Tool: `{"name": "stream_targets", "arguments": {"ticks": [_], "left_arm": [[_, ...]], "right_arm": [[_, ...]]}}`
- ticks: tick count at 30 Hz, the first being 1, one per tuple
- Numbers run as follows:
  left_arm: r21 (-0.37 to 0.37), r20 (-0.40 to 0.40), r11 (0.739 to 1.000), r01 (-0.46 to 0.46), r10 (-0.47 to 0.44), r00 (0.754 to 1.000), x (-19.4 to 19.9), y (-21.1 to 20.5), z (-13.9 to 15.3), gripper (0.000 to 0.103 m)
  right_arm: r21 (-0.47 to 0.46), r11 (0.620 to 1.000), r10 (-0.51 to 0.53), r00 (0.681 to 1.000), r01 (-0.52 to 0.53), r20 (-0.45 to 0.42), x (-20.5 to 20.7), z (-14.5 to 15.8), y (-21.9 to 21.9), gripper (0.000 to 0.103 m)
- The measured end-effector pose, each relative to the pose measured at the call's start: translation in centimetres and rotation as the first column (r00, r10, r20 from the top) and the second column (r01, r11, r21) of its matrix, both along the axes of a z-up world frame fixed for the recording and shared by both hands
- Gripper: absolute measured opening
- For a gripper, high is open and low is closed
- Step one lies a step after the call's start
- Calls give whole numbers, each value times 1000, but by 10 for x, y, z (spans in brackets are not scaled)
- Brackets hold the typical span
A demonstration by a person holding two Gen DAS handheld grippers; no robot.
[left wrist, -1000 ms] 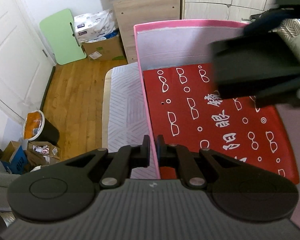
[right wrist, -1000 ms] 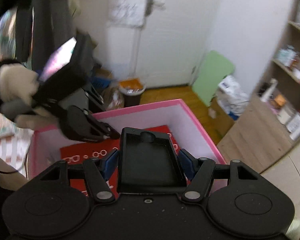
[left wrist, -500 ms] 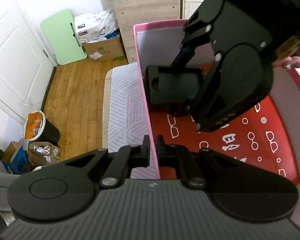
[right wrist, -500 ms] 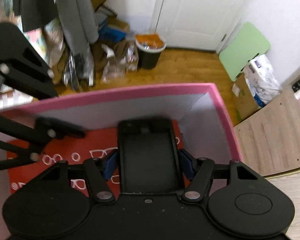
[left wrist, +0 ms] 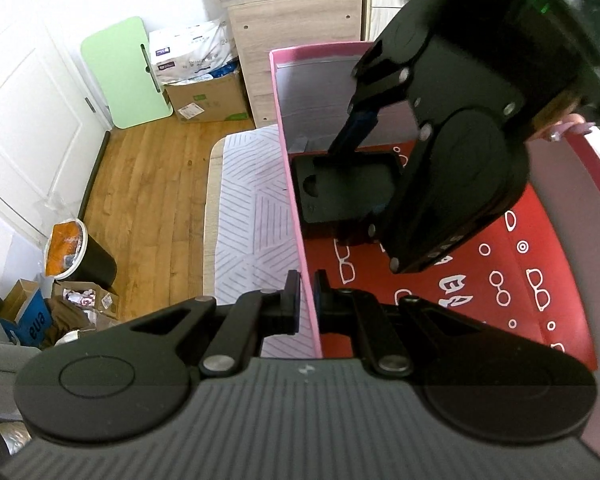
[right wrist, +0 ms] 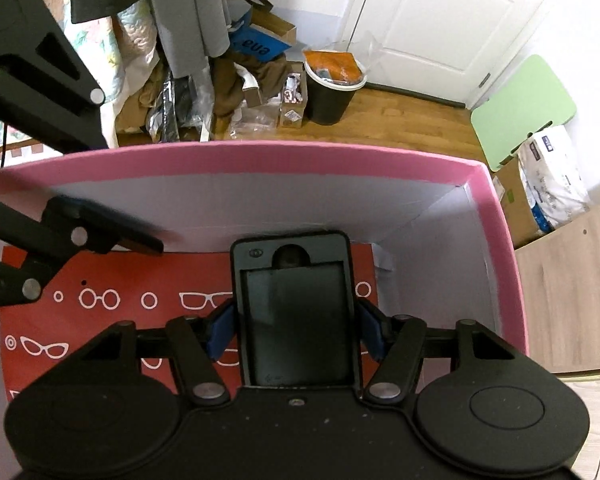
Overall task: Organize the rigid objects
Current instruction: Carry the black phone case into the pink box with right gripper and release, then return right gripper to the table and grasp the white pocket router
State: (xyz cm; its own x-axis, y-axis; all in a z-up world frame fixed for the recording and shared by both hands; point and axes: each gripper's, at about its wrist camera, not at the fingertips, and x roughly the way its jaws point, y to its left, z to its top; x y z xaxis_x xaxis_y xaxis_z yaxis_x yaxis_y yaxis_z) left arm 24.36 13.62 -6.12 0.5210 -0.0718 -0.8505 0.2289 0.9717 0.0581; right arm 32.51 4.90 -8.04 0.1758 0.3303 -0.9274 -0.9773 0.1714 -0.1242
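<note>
A pink box (left wrist: 285,152) with a red, glasses-patterned floor (left wrist: 500,280) lies in front of me. My left gripper (left wrist: 307,300) is shut on the box's left wall, one finger outside and one inside. My right gripper (right wrist: 296,332) is shut on a black rectangular case (right wrist: 294,280), its blue pads (right wrist: 220,334) pressing on the case's long sides. In the left wrist view the case (left wrist: 340,196) sits low in the box's far left corner, close to the red floor. Whether it touches the floor I cannot tell.
Outside the box's left wall lies a striped white cover (left wrist: 252,216) over a wooden floor (left wrist: 148,184). A black bin (left wrist: 76,252), a green board (left wrist: 124,76), a cardboard box (left wrist: 208,96) and a wooden cabinet (left wrist: 296,40) stand around. Clothes and bags (right wrist: 188,80) pile up beyond the box.
The right gripper has come down into the box with the black case, ending at the far left corner near the floor. The left gripper has kept still on the wall.
</note>
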Motion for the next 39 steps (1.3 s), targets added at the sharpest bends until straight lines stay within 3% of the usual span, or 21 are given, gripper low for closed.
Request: {"name": "stream_targets", "arguments": {"ticks": [5,9,14,20,24,26,27,36,39], "left_arm": [[2,0,1000,1,-1,1000,1,0,0,6],[-2,0,1000,0,0,1000,1,1,-1,6],[-5,0,1000,-1,1,1000,1,1,0,6],[-2,0,1000,0,0,1000,1,1,0,6],[-2,-1,1000,-1,1,1000,1,1,-1,6],[-7,-2,1000,-4,4,1000,1,1,0,6],[-9,-3,1000,-5,5,1000,1,1,0,6],[18,-40,999,-29,30,999,4,-1,3,9],[14,-52,1000,-20,21,998,0,-4,10,9]], "right_arm": [[136,986,-100,995,100,-14,-7,38,-28,80],[266,945,-188,981,193,-42,-24,75,-69,81],[351,875,-333,941,334,-67,-57,104,-125,82],[408,788,-476,877,461,-71,-101,119,-187,82],[472,718,-558,829,511,-49,-131,110,-223,83],[513,667,-620,785,541,-22,-147,102,-240,94],[517,648,-644,765,559,-20,-154,98,-248,94],[377,519,-782,604,767,-154,-195,43,-303,94],[322,504,-797,575,802,-184,-205,20,-310,94]]}}
